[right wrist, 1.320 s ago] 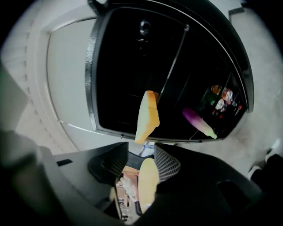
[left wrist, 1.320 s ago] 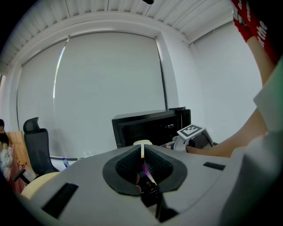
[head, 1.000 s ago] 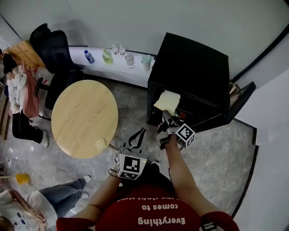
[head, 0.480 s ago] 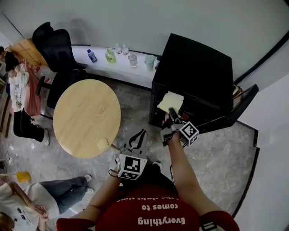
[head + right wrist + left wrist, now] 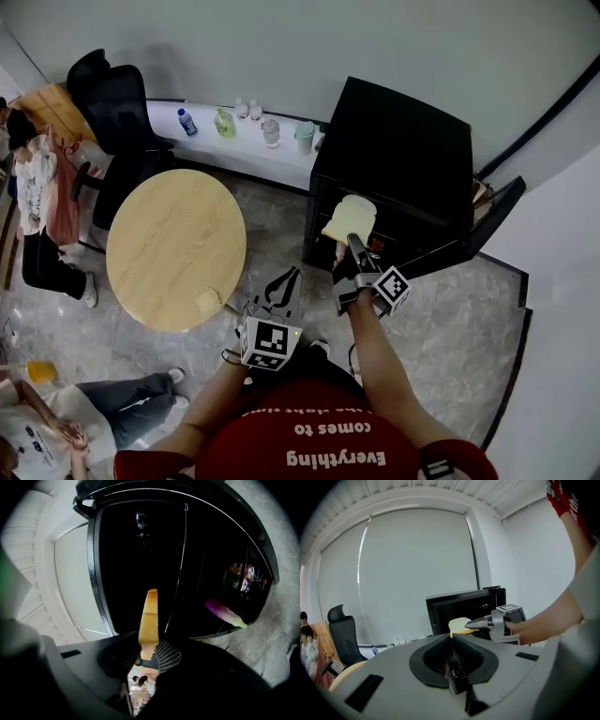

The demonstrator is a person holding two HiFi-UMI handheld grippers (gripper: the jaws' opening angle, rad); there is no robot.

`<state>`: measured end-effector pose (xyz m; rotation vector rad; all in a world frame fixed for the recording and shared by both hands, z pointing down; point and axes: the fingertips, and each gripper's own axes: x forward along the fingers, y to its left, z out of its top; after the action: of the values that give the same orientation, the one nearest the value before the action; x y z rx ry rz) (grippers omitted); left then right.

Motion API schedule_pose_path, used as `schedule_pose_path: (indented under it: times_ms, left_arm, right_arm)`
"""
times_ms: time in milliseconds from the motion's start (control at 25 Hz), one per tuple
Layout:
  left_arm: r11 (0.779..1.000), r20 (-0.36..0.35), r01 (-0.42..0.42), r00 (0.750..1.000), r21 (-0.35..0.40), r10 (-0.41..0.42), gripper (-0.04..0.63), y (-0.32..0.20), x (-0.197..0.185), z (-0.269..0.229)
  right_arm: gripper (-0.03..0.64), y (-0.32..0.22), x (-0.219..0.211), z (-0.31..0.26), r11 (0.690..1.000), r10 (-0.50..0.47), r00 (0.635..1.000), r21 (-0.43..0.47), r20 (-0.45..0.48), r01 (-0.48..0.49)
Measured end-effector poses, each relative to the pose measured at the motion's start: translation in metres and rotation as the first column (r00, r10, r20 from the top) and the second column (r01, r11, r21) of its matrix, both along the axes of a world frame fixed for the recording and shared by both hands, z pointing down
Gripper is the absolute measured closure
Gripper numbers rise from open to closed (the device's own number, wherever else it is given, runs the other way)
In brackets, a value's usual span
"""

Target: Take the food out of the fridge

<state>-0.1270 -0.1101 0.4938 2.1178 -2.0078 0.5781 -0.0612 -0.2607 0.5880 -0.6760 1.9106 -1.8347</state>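
Fridge (image 5: 403,141) holds purple vegetable (image 5: 224,612) (right tool (image 5: 352,242) has been closing on bread (image 5: 352,216)).

The setting is an office-type break area. Indicators: a black swivel office chair (image 5: 117,103), a round wooden table (image 5: 175,247), a white wall ledge (image 5: 246,156) carrying drink bottles (image 5: 223,121), a compact black fridge (image 5: 398,159), a grey stone-tile floor (image 5: 450,319), and people (image 5: 37,202) seated at the room's edge.

**A:** From where do we take the head view?

**B:** From high above, facing steeply down on the fridge (image 5: 394,150) and the round tabletop (image 5: 173,244).

**A:** And the two gripper views?

**B:** We look along the left tongs (image 5: 452,638) toward the fridge from farther back. Along the right tongs (image 5: 149,654) we look close into its open front. All three views share the bread slice (image 5: 350,217).
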Motion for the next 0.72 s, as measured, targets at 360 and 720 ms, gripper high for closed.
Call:
schedule_pose_path:
  times_ms: [360,720]
  left_arm:
    - [0.999,-0.005,-0.017,1.0,0.03,0.017,0.586,0.012,0.007,-0.009]
    - [0.999,-0.063,-0.001,0.998,0.032,0.003,0.586,0.018,0.007,-0.013]
  right_arm:
    - [0.527,0.05,0.016,-0.025,0.994,-0.094,0.995,0.064,0.021,0.093]
    - [0.528,0.078,0.012,-0.031,0.983,-0.178,0.981,0.051,0.076,0.175]
